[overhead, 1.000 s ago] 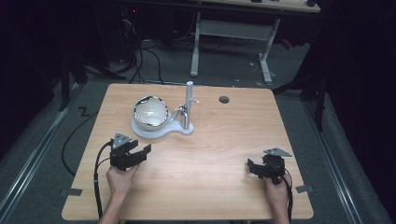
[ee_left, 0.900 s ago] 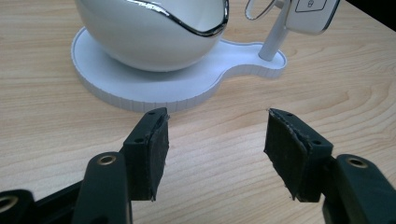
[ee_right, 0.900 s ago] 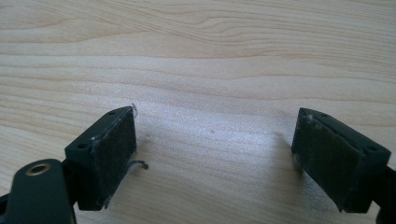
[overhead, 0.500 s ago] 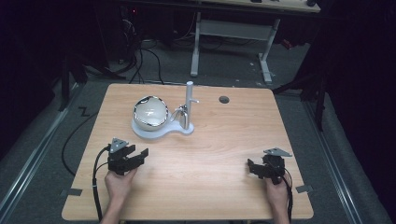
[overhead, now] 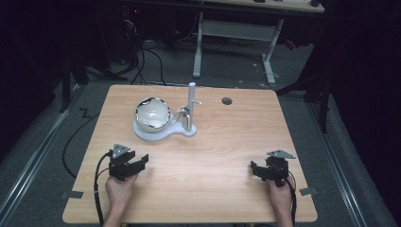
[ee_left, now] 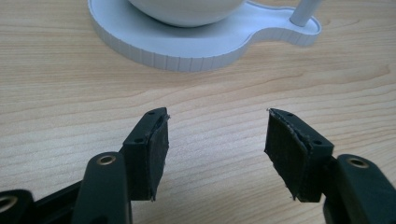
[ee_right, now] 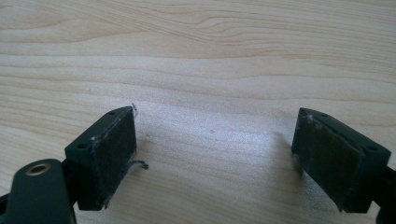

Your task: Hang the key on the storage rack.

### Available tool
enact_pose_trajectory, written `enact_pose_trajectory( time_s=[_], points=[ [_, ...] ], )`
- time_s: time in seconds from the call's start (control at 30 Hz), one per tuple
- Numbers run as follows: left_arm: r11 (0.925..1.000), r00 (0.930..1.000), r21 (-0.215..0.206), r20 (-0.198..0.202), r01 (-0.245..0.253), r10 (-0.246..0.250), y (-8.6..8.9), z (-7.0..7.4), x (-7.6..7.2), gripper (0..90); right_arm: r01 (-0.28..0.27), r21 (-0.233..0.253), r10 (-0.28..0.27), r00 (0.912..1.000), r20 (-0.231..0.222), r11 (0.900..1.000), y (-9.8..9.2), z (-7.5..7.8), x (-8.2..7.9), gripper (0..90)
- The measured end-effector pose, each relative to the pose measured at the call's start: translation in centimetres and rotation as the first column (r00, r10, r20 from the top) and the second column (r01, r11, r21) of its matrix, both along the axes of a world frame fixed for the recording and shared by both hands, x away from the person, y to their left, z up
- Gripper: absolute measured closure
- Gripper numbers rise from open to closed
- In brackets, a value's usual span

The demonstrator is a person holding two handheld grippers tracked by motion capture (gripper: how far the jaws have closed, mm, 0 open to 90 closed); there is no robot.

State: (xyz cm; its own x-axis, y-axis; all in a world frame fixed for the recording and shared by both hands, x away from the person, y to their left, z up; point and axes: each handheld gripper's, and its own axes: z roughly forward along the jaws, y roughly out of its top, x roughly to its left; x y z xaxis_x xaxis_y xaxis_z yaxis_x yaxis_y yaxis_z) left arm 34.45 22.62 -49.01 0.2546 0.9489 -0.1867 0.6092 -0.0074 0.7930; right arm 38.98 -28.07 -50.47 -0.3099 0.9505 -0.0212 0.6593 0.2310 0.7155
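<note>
We hold the left gripper [overhead: 134, 166] with jaws wide, nothing between them, aimed at the white stand [ee_left: 196, 44] nearby. Our right gripper [overhead: 260, 170], jaws also wide, rests well apart on the bare wooden surface [overhead: 217, 156].

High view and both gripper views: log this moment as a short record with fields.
surface: wooden table
object: round glossy bowl on a white base with an upright post
left gripper: open, empty, short of the base, pointing toward it
right gripper: open, empty, over bare wood
contact: none
</note>
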Motion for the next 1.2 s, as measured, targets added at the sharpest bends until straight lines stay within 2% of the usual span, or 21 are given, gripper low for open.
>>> enact_pose_trajectory(
  time_s=[0.3, 0.37, 0.6, 0.83, 1.2],
  points=[
    [0.9988, 0.9996, 0.047, -0.025, -0.015, 0.016, 0.0, -0.9, 0.2, 39.5, -0.001, 0.000, 0.001, 1.0000, 0.001, 1.000, 0.0, 0.0, 0.0, 14.0],
    [0.9987, 0.9993, 0.046, -0.029, -0.020, 0.021, 0.1, -1.1, 0.2, 39.5, 0.000, 0.000, 0.000, 1.0000, 0.000, 1.000, 0.0, 0.0, 0.0, 14.0],
    [0.9944, 0.9990, 0.101, -0.030, -0.030, 0.033, -0.2, -1.5, 0.5, 39.2, -0.001, 0.000, 0.001, 1.0000, 0.000, 1.000, 0.0, 0.0, 0.0, 14.0],
    [0.9915, 0.9984, 0.122, -0.028, -0.045, 0.049, -0.3, -1.8, 0.7, 39.1, 0.000, 0.000, 0.000, 1.0000, 0.000, 1.000, 0.0, 0.0, 0.0, 14.0],
    [0.9905, 0.9981, 0.130, -0.035, -0.046, 0.051, -0.3, -1.8, 0.8, 36.6, 0.000, 0.000, 0.000, 1.0000, 0.000, 1.000, 0.0, 0.0, 0.0, 14.0]
  ],
)
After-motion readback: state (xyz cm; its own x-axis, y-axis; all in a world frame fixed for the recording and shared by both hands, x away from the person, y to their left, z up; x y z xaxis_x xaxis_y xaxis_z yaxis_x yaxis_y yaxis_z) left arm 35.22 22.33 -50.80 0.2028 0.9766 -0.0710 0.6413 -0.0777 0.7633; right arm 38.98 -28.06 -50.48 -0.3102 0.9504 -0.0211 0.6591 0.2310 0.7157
